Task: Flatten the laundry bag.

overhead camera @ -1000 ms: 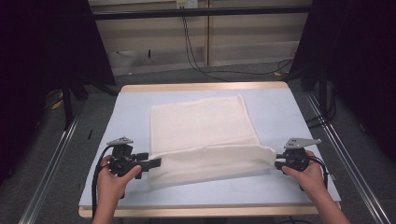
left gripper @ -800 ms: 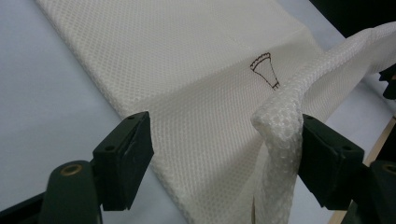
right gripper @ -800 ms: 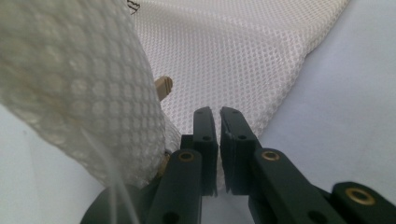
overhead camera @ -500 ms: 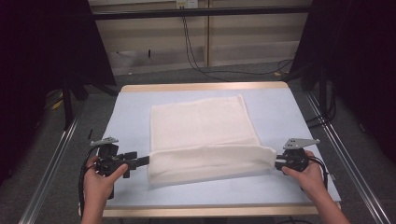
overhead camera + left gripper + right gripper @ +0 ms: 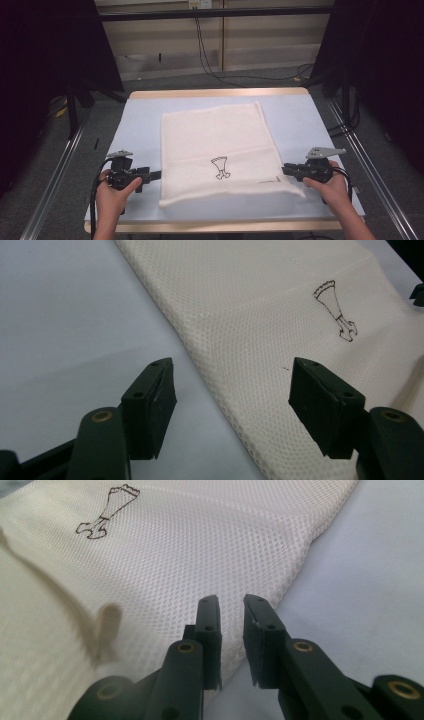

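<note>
My worry is the near-right corner of the cream mesh cloth with the small black line drawing (image 5: 220, 150). The right tool (image 5: 231, 605) has its jaws nearly together with a thin gap, straddling the cloth's edge, and I judge nothing is pinched between them; if I pull now, the mesh may slip out or drag only one layer, leaving a crooked fold. The near edge already looks bunched and slightly raised by the worktop's front edge, so a one-sided tug could skew the whole piece on the pale blue worktop (image 5: 140, 115).

The left tool (image 5: 230, 385) stands wide apart, one jaw over bare worktop, the other over the cloth's left border, gripping nothing. If I close from here I might catch too little fabric.

In the high view both hands sit low near the front edge, the left hand (image 5: 112, 192) just beside the cloth's near-left side, the right hand (image 5: 332, 187) at its near-right corner, tools pointing inward. The cloth lies flat in the worktop's middle.
</note>
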### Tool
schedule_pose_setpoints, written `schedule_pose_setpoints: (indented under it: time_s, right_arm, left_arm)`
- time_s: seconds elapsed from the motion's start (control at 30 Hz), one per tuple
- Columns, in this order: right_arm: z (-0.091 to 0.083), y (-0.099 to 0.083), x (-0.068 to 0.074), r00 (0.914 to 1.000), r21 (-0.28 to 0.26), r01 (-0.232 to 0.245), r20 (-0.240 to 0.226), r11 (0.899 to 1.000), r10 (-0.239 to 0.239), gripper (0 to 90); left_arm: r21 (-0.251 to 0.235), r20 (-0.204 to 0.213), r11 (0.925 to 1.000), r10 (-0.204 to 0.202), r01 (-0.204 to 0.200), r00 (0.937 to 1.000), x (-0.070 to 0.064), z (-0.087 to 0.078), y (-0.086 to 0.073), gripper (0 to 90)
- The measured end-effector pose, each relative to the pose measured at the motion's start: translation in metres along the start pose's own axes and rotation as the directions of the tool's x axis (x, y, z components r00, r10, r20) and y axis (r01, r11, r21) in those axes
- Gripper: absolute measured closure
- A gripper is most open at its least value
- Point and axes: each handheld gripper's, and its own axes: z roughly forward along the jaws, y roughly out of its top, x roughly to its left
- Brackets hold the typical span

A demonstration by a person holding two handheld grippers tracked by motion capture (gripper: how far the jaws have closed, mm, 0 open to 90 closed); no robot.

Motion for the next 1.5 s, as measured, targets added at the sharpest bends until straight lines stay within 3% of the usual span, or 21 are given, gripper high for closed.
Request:
schedule_pose_setpoints:
  time_s: [0.17,0.3,0.57,0.73,0.83,0.9,0.97,1.2,1.5]
  right_arm:
    - [0.002,0.0,0.001,0.9998,-0.001,-0.018,0.01,1.0,0.018,68.7]
    - [0.005,0.0,0.003,0.9997,0.014,-0.014,0.02,1.0,0.013,64.1]
    - [0.011,-0.003,0.008,0.9986,0.066,0.014,0.051,0.998,-0.017,71.9]
    - [0.012,-0.003,0.009,0.9985,0.066,0.021,0.049,0.998,-0.024,77.9]
    - [0.011,-0.002,0.009,0.9987,0.065,0.01,0.048,0.998,-0.013,83.6]
    - [0.011,-0.002,0.009,0.9988,0.056,0.008,0.049,0.998,-0.011,86.6]
    - [0.011,-0.001,0.009,0.9987,0.056,0.01,0.049,0.998,-0.013,87.7]
    - [0.011,0.002,0.009,0.9984,0.031,0.0,0.056,1.0,-0.002,88.2]
    - [0.015,0.007,0.011,0.9977,0.016,-0.014,0.067,1.0,0.013,88.3]
  left_arm:
    - [0.026,-0.035,0.9996,0.013,-0.012,0.9993,-0.004,0.013,-0.003,38.9]
    - [0.051,-0.029,0.9985,0.019,-0.017,0.9994,-0.007,0.022,-0.004,40.3]
    - [0.052,-0.044,0.9981,0.034,-0.032,0.9985,-0.014,0.032,-0.005,49.7]
    - [0.072,-0.079,0.9963,0.053,-0.047,0.9955,-0.017,0.034,-0.003,67.8]
    - [0.081,-0.081,0.9966,0.024,-0.018,0.9964,-0.017,0.036,0.0,81.7]
    - [0.1,-0.086,0.9947,0.033,-0.024,0.9958,-0.018,0.037,0.004,86.0]
    - [0.094,-0.097,0.9948,0.048,-0.039,0.9941,-0.018,0.039,0.009,87.3]
    - [0.053,-0.098,0.9986,0.011,-0.006,0.9952,-0.009,0.042,0.023,87.5]
    - [0.03,-0.124,0.9996,0.008,-0.004,0.9922,-0.001,0.049,0.036,87.1]
